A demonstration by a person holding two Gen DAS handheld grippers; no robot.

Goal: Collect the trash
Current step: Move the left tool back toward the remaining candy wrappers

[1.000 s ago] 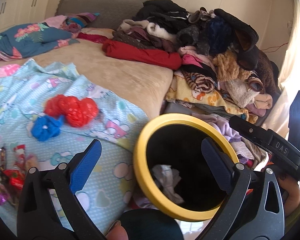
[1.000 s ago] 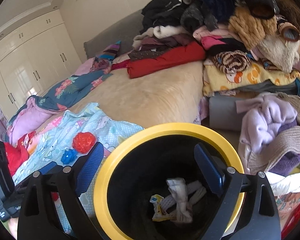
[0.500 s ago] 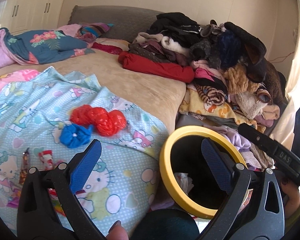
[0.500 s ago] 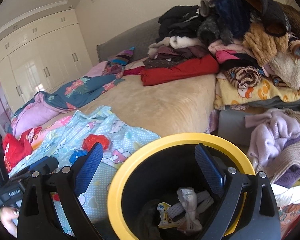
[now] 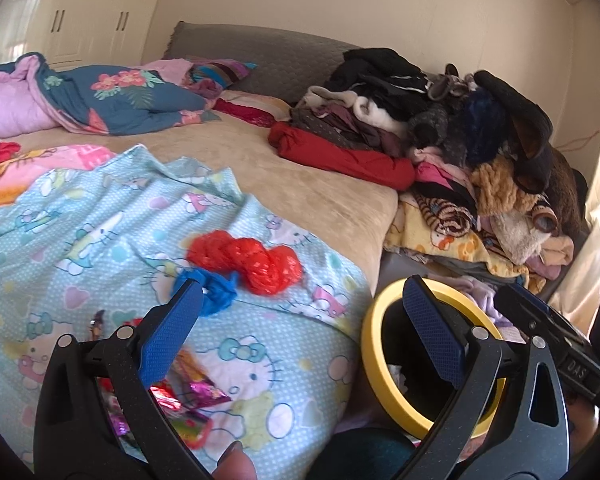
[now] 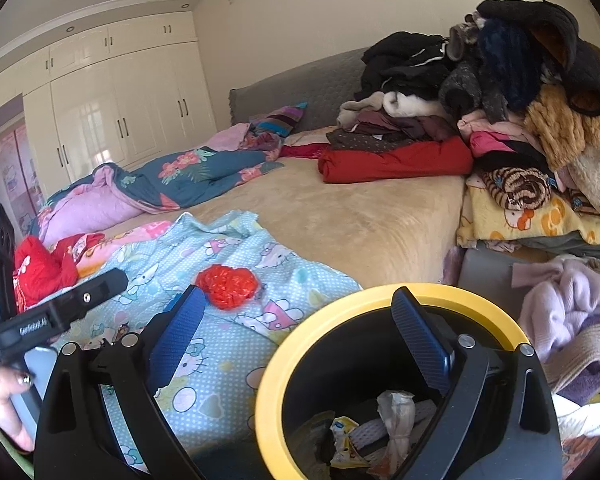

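A black bin with a yellow rim (image 6: 324, 322) stands beside the bed and holds crumpled paper and wrappers (image 6: 394, 412); it also shows in the left wrist view (image 5: 370, 336). On the Hello Kitty blanket (image 5: 100, 232) lie a crumpled red plastic bag (image 5: 246, 260), a blue plastic scrap (image 5: 216, 290) and shiny candy wrappers (image 5: 188, 392). My left gripper (image 5: 300, 332) is open and empty above the blanket's edge, with the wrappers under its left finger. My right gripper (image 6: 300, 332) is open and empty, over the bin's near-left rim. The red bag shows there too (image 6: 228, 282).
A tall pile of clothes (image 6: 520, 112) rises right of the bed, with more clothes (image 6: 568, 312) beside the bin. A flowered quilt (image 5: 112, 100) lies at the bed's head. White wardrobes (image 6: 112, 112) line the far wall. A beige sheet (image 6: 360, 220) covers the mattress.
Both grippers have swung left, from above the bin toward the blanket. The bin has slid to the right in both views and the wrappers have come under the left gripper.
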